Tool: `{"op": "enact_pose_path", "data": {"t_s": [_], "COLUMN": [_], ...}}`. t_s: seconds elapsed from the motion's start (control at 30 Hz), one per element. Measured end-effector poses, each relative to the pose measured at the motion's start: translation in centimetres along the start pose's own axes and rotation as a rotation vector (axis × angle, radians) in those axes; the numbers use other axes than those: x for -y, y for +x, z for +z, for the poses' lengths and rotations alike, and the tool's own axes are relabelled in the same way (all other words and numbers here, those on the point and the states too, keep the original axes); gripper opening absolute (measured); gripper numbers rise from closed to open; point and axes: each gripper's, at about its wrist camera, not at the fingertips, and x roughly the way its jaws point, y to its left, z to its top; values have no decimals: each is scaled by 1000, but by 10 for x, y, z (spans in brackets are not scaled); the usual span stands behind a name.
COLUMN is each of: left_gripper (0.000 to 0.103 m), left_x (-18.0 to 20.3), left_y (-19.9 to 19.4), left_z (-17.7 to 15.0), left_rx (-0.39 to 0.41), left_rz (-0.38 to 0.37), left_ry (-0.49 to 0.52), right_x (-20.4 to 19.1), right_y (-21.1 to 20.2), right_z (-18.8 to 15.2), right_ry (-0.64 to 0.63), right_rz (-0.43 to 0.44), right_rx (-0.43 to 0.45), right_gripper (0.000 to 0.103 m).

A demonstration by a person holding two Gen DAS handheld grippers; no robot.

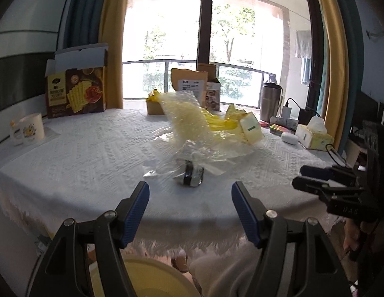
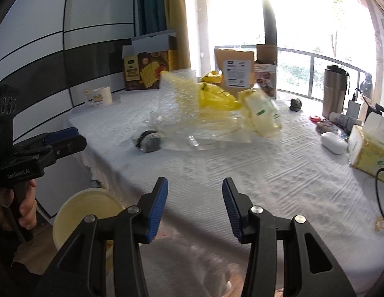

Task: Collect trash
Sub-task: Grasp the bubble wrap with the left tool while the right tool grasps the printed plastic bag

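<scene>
- Left gripper (image 1: 190,206) hangs at the near table edge, blue ribbed pads spread wide, nothing between them – wide open and empty.
- Right gripper (image 2: 194,206) likewise: jaws well apart, gripping nothing, poised over the near edge of the white tablecloth (image 2: 241,168).
- The trash sits mid-table: a crinkled heap of clear bubble wrap (image 1: 184,113) with a yellow plastic bag (image 1: 220,122) tangled into it, and a pale packet (image 1: 251,128) leaning at its right end.
- In front of the heap, nearest the left gripper, lies a small dark crumpled wrapper (image 1: 192,174) under clear film.
- Only the right wrist view shows the yellow bin (image 2: 85,212) clearly – round, smooth-walled, down on the floor beside the table's left corner; the left view catches just its rim below the fingers.
- The right view also picks up a small dark lump (image 2: 295,104) behind the packet, hidden from the left camera.
- The cloth is textured, embossed in a woven pattern, with a fringed hem along the near edge.
- Edges are crowded: an opened biscuit box (image 1: 75,94) and mug (image 1: 31,127) far left, tissue box (image 2: 370,148), white case (image 2: 334,143) and steel tumbler (image 2: 336,91) on the right.
- Between grippers and heap – bare cloth, open room.
</scene>
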Motion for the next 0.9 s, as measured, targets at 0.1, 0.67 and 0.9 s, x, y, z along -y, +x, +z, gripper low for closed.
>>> {"op": "enact_pose_path", "data": {"t_s": [0.1,0.67,0.9], "left_gripper": [69,69,69], "left_x": [10,7,-31], "left_y": [14,94,141], "left_z": [10,76,91], "left_rx": [-3,3,-53], "left_rz": [10,-19,-45], "left_ry": [62,61,-61], "right_x": [14,77,92], "right_y": [-2,33,67], "right_z": [3,45,75], "right_ry": [-15,-46,2], "right_rz": [-18,-122,-119], "right_rx": [-2,-25,-22], "right_gripper": [44,56,59]}}
